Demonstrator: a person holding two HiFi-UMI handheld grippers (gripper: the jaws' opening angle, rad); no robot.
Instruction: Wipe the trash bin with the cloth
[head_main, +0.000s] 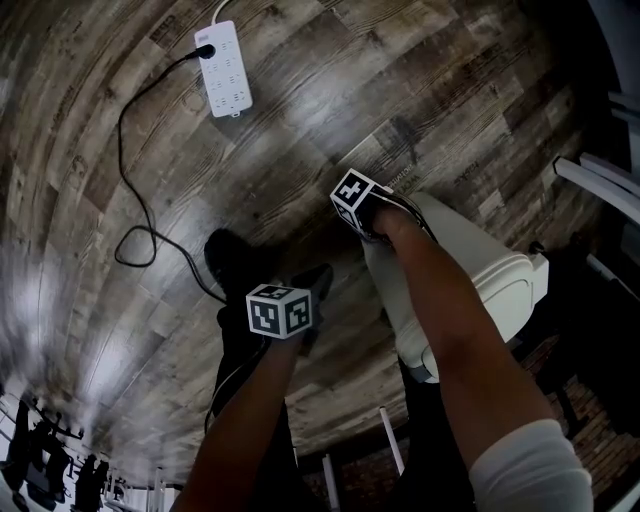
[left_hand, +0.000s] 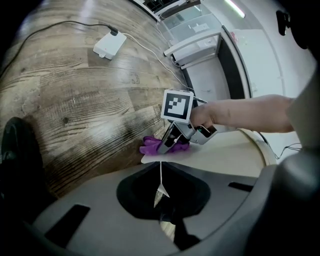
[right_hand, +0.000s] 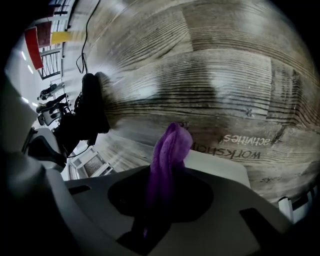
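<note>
In the head view I am seeing the trash bin (head_main: 480, 290) on the floor (head_main: 120, 200), with the right tool (head_main: 378, 222) at its top end and the left tool (head_main: 312, 285) beside it. In the left gripper view the jaws are sitting together, empty, so nothing is steadying the bin and a push may shift it. In the right gripper view the jaws are clamping the purple cloth (right_hand: 170, 150) at the bin's edge, where it is risking sliding off

Only legible print (right_hand: 246, 146): on wood floor (right_hand: 240, 90), just past trash bin (right_hand: 220, 169) edge, upside-down in right gripper view. Reads approx. "workshop" + "activities", 2 lines. Same spot in head view is too blurred to read.
</note>
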